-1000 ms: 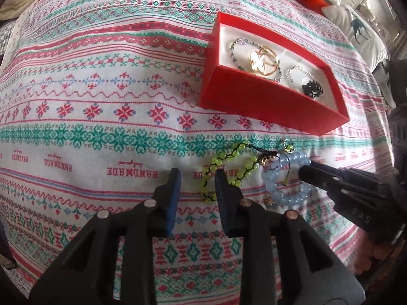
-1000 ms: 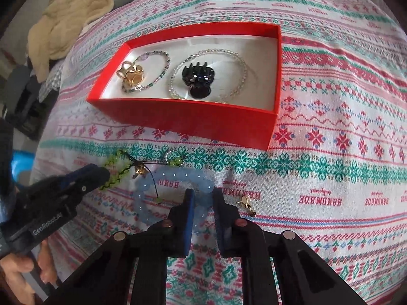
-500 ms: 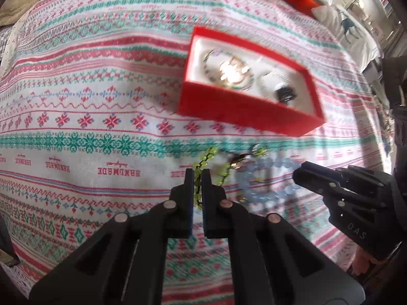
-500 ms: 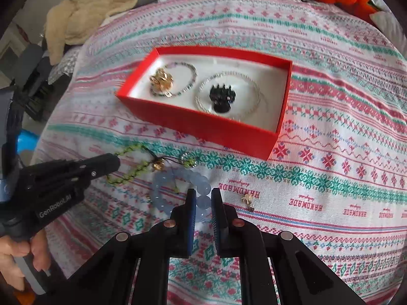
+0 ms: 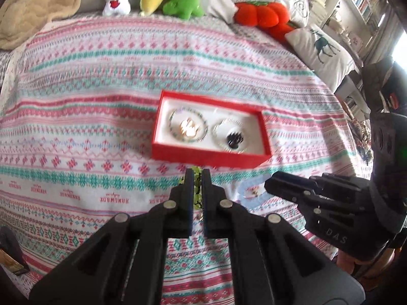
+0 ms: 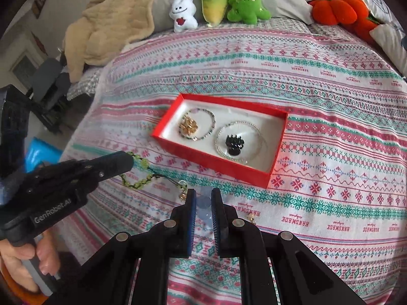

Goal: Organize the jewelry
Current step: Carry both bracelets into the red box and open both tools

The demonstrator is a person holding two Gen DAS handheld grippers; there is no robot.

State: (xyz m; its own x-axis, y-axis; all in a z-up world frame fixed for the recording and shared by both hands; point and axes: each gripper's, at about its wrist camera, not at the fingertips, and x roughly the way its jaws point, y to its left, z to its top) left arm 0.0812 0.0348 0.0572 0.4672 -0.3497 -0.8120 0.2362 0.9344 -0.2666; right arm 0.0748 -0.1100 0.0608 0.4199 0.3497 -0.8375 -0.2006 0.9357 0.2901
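Observation:
A red box (image 5: 208,157) (image 6: 213,162) on the patterned cloth holds beaded bracelets, a gold charm (image 6: 188,125) and a black hair claw (image 6: 234,145). My left gripper (image 5: 198,178) (image 6: 127,158) is shut on a green bead bracelet (image 5: 196,189) (image 6: 142,178), lifted in front of the box. My right gripper (image 6: 203,202) (image 5: 269,184) is shut on a pale blue bead bracelet (image 6: 204,207) (image 5: 250,194), just right of the green one. The two bracelets hang close together, and a thin cord with a gold charm (image 6: 182,196) trails between them.
A small gold earring (image 6: 251,217) lies on the cloth right of my right gripper. Plush toys (image 6: 218,5), an orange plush (image 6: 340,10), pillows (image 5: 320,50) and a beige blanket (image 6: 106,25) line the far edge of the bed.
My left gripper closed on the green bracelet, then both grippers rose and pulled back from the cloth with their bracelets. The box now looks smaller and farther.

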